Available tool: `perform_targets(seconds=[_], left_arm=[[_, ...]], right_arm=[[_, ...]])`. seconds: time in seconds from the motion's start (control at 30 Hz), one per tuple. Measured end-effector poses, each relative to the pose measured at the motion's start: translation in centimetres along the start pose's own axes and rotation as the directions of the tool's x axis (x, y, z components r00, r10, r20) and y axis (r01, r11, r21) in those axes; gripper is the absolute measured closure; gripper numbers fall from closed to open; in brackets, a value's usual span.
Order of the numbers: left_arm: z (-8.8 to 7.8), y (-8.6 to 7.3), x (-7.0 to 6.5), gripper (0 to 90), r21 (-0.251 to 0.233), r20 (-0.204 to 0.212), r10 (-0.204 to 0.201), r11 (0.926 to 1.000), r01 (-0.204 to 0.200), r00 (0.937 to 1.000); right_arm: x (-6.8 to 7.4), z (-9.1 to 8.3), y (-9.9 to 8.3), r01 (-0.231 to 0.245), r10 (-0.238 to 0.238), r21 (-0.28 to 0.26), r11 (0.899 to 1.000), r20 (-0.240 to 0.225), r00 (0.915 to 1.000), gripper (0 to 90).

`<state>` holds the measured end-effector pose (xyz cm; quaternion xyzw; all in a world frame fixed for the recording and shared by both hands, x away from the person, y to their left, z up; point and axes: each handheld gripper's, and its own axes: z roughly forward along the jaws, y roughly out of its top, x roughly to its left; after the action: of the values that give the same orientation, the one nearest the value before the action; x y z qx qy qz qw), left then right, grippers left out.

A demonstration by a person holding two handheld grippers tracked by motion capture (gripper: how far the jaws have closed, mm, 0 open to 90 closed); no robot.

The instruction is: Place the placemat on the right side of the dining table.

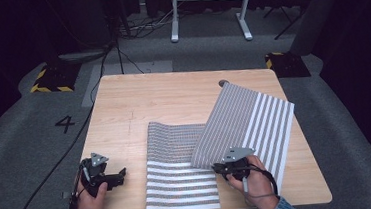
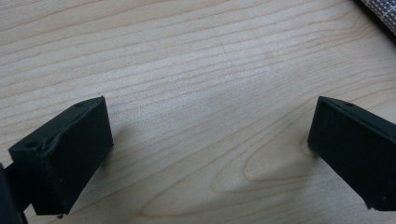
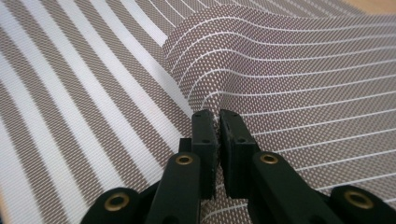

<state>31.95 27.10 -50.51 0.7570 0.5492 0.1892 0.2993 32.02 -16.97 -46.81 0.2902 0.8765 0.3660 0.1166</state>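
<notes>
A grey-and-white striped cloth (image 1: pixel 181 170) lies on the wooden table (image 1: pixel 123 109). Its right part (image 1: pixel 247 119) lies slanted over the flat part. My right gripper (image 1: pixel 218 168) is at the near corner of that slanted part. In the right gripper view the right gripper (image 3: pixel 218 116) is shut on a raised fold of the cloth (image 3: pixel 280 70), with fabric pinched between its jaws. My left gripper (image 1: pixel 120 176) rests at the table's near left, apart from the cloth. In its own view the left gripper (image 2: pixel 210 126) is open over bare wood, and a cloth corner (image 2: pixel 385 11) shows at the top right.
A small round hole (image 1: pixel 223 83) sits near the table's far edge. A black cable (image 1: pixel 53 170) trails over the grey floor at the left. A white desk frame (image 1: pixel 211 12) stands beyond the table, and yellow-black marked blocks (image 1: pixel 51 80) flank the far corners.
</notes>
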Motion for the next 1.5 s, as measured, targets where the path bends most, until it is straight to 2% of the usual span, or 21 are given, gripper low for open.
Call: perform_targets(seconds=[0.1,0.23,0.43,0.53,0.63,0.73,0.97,1.2,1.5], left_arm=[[0.0,0.0,0.0,0.0,0.0,0.0,0.0,1.0,0.0,1.0],[0.0,0.0,0.0,0.0,0.001,-0.003,0.002,1.0,-0.002,1.0],[0.1,0.1,0.0,0.0,0.002,-0.006,0.001,1.0,-0.001,1.0],[0.1,0.1,0.0,0.0,0.002,-0.008,0.001,1.0,-0.001,1.0],[0.1,0.1,0.0,0.0,0.001,-0.007,0.0,1.0,0.0,1.0],[0.1,0.1,0.0,0.0,0.002,-0.009,0.001,1.0,-0.001,1.0],[0.1,0.1,0.0,0.0,0.002,-0.008,0.001,1.0,-0.001,1.0],[0.1,0.1,0.0,0.0,0.001,-0.006,0.0,1.0,0.0,1.0],[0.1,0.1,0.0,0.0,0.001,-0.004,0.001,1.0,-0.001,1.0]], right_arm=[[0.5,-1.4,-0.2,0.027,-0.027,-0.012,1.0,-0.011,0.9996,86.0],[1.1,-3.1,-1.6,0.055,-0.056,-0.013,0.998,-0.059,0.9967,85.0],[0.9,-4.6,-4.6,0.021,-0.02,0.007,1.0,-0.071,0.9973,83.7],[0.4,-5.6,-5.8,0.006,-0.005,0.015,1.0,-0.05,0.9987,83.0],[-0.2,-6.4,-6.4,0.013,-0.012,0.032,0.999,-0.023,0.9997,82.2],[-0.8,-7.0,-7.1,0.024,-0.026,0.083,0.996,0.026,0.9993,80.9],[-3.0,-7.9,-8.4,-0.026,0.017,0.09,0.996,0.102,0.9946,80.3],[-4.2,-8.1,-9.0,-0.052,0.041,0.082,0.995,0.129,0.9908,79.3],[-3.9,-8.6,-9.4,-0.064,0.052,0.089,0.994,0.125,0.9908,81.5]])
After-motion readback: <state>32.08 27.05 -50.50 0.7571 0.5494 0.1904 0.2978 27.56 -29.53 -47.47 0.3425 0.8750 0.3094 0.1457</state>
